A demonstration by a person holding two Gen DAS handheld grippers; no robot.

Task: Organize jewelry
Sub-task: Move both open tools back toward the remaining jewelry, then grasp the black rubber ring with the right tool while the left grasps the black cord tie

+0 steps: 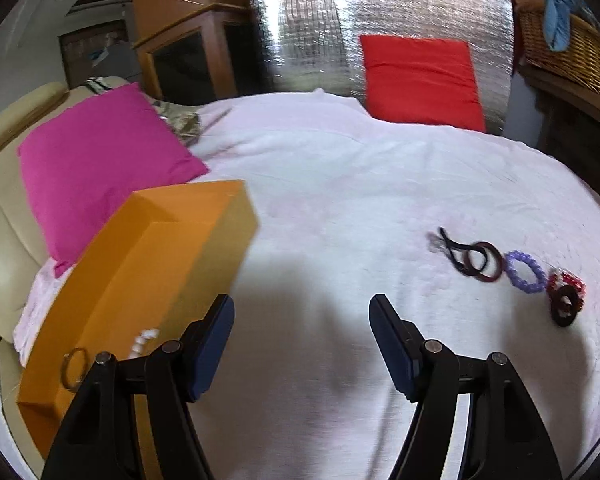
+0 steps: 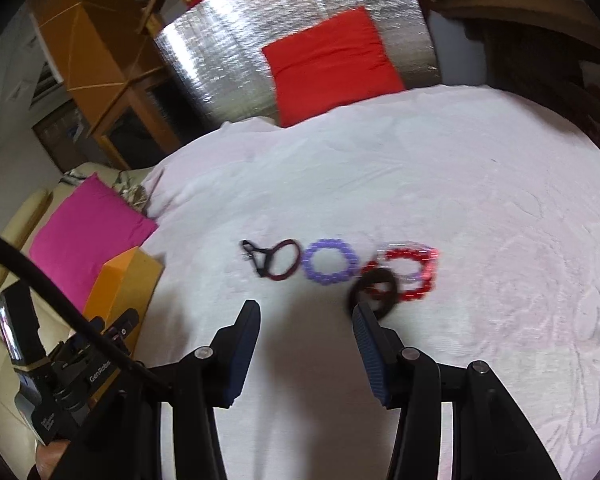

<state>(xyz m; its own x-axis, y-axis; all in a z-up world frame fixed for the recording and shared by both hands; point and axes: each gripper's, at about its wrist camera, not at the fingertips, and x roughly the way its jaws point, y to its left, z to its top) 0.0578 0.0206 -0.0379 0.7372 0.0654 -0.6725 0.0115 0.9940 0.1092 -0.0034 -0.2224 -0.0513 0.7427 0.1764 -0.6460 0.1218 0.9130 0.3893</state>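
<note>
On the white blanket (image 2: 460, 200) lies a row of jewelry: a black cord (image 2: 256, 252) through a maroon bangle (image 2: 296, 258), a purple bead bracelet (image 2: 328, 245), a red bead bracelet (image 2: 420, 288) and a dark ring (image 2: 374, 274) overlapping it. My right gripper (image 2: 305, 306) hovers just short of the row, open and holding nothing, its right fingertip close to the dark ring. My left gripper (image 1: 300, 304) is open and empty beside the orange box (image 1: 148, 264). A metal bangle (image 1: 74, 368) and a white bead bracelet (image 1: 142, 342) lie on the box. The row (image 1: 516, 258) is off to its right.
A pink pillow (image 1: 100, 168) leans behind the box on a cream sofa (image 1: 4, 240). A red cushion (image 1: 420, 80) rests against a silver foil panel (image 1: 308, 32) at the far edge. A wicker basket (image 1: 572, 48) stands at the back right, wooden furniture (image 1: 180, 40) at the back left.
</note>
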